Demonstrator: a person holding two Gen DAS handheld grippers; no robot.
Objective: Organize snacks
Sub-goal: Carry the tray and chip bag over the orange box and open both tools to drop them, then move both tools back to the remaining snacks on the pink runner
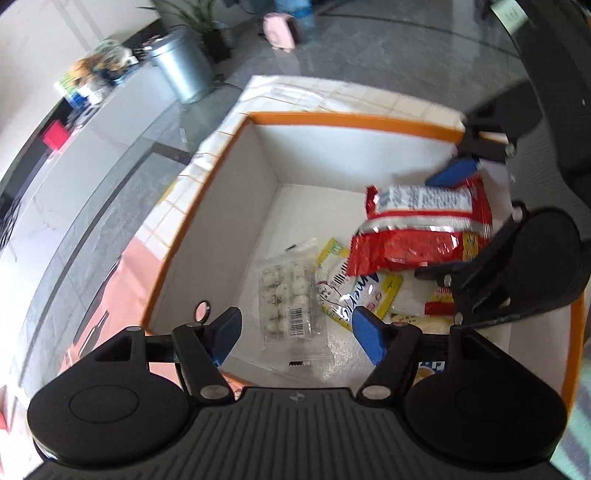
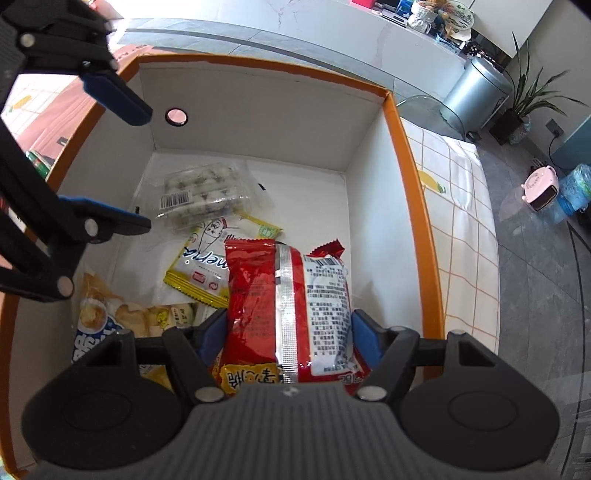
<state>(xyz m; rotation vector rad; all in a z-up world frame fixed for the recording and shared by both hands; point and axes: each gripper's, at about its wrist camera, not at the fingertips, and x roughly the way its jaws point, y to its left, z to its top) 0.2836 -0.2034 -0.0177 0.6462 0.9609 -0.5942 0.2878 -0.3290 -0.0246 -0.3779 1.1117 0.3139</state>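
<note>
An orange-rimmed white box (image 1: 332, 120) (image 2: 406, 147) holds the snacks. My right gripper (image 2: 288, 321) (image 1: 443, 225) is shut on a red snack bag (image 2: 288, 295) (image 1: 417, 229), held tilted over the box's contents. My left gripper (image 1: 295, 325) (image 2: 136, 166) hangs open above the box with nothing between its blue pads. Directly below it, on the box floor, lies a clear pack of small white balls (image 1: 284, 299) (image 2: 201, 195). Next to that pack lies a yellow-and-white packet (image 1: 354, 291) (image 2: 207, 266). A blue-and-yellow bag (image 2: 96, 321) rests in the near corner.
The box stands on a white cloth with an orange grid (image 2: 465, 221) (image 1: 332, 96). On the grey floor beyond are a metal bin (image 1: 181, 70) (image 2: 476, 96), a potted plant (image 2: 524, 107) and a small pink heater (image 1: 280, 29) (image 2: 541, 188). A black chair (image 1: 554, 110) is close by.
</note>
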